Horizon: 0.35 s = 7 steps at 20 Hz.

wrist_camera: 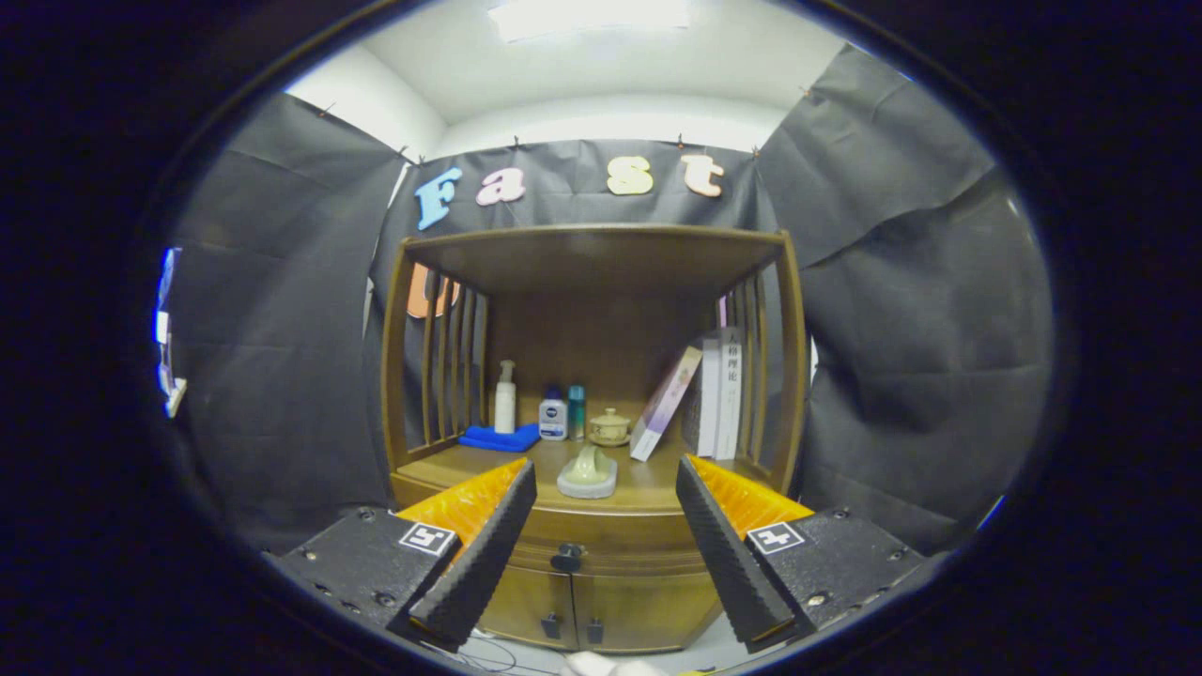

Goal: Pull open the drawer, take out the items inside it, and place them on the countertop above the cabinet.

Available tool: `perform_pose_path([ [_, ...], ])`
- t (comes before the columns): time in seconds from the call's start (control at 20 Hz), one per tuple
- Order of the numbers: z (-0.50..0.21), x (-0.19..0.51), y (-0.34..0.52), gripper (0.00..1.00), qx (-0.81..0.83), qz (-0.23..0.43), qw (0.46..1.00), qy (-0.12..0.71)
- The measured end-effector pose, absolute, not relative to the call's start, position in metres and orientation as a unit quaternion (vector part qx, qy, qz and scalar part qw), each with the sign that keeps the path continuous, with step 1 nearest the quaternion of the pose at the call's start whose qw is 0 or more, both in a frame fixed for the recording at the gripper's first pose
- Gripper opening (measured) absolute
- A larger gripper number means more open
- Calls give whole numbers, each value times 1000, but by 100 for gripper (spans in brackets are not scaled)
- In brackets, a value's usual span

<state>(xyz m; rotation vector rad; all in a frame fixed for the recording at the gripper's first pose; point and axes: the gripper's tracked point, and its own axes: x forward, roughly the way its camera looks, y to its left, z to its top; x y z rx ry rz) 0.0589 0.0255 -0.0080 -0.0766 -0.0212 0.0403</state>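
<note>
Jaws (pixel 606 554) spread wide and empty, you hang back from the cabinet (pixel 592 601) with nothing gripped. Between your fingertips and beyond them sits the closed drawer (pixel 601 533), its dark knob (pixel 567 558) centred in the gap. Just above the drawer, the tabletop (pixel 470 465) carries a pale ornament (pixel 588 471), bottles (pixel 552 415), a blue cloth (pixel 500 437) and leaning books (pixel 714 394). Close off-centre and the small knob may slip free; lift items carelessly and you could knock the ornament near the front edge.
</note>
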Motion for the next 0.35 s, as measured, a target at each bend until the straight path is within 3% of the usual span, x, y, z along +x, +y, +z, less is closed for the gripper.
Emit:
perform_pose_path([
  [0.35,0,9,2,98,-35,27,999,-19],
])
